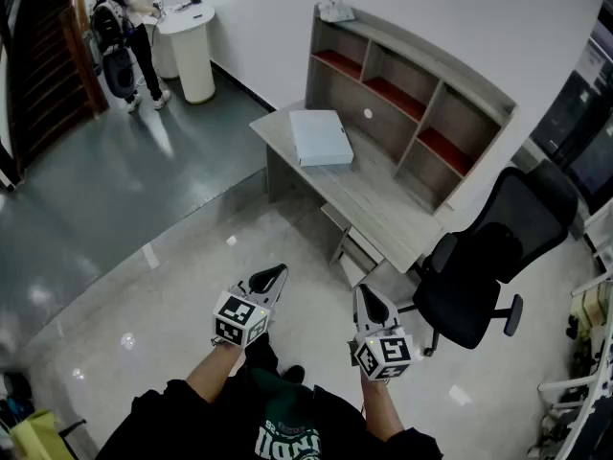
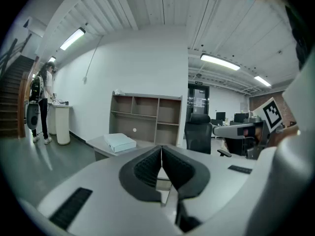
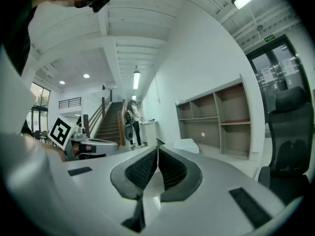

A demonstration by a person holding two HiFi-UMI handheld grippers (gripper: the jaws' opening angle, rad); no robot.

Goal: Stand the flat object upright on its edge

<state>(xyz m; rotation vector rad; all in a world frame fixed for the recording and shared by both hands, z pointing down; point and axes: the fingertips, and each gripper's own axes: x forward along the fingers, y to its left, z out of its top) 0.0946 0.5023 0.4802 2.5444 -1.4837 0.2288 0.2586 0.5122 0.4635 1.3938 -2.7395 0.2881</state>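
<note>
A flat pale box point(image 1: 321, 137) lies on its broad face on the grey desk point(image 1: 383, 209), near the desk's left end. It also shows in the left gripper view as a pale box point(image 2: 119, 142) and in the right gripper view as a white box point(image 3: 187, 145), small and far off. My left gripper point(image 1: 278, 272) is shut and empty, held over the floor well short of the desk. My right gripper point(image 1: 363, 293) is shut and empty too, a little to its right, near the desk's front edge.
A shelf unit point(image 1: 412, 89) with open compartments stands on the desk's back. A black office chair point(image 1: 484, 271) sits right of my right gripper. A person point(image 1: 129, 17) stands by a white pedestal table point(image 1: 192, 51) at the far left, near stairs point(image 3: 108, 122).
</note>
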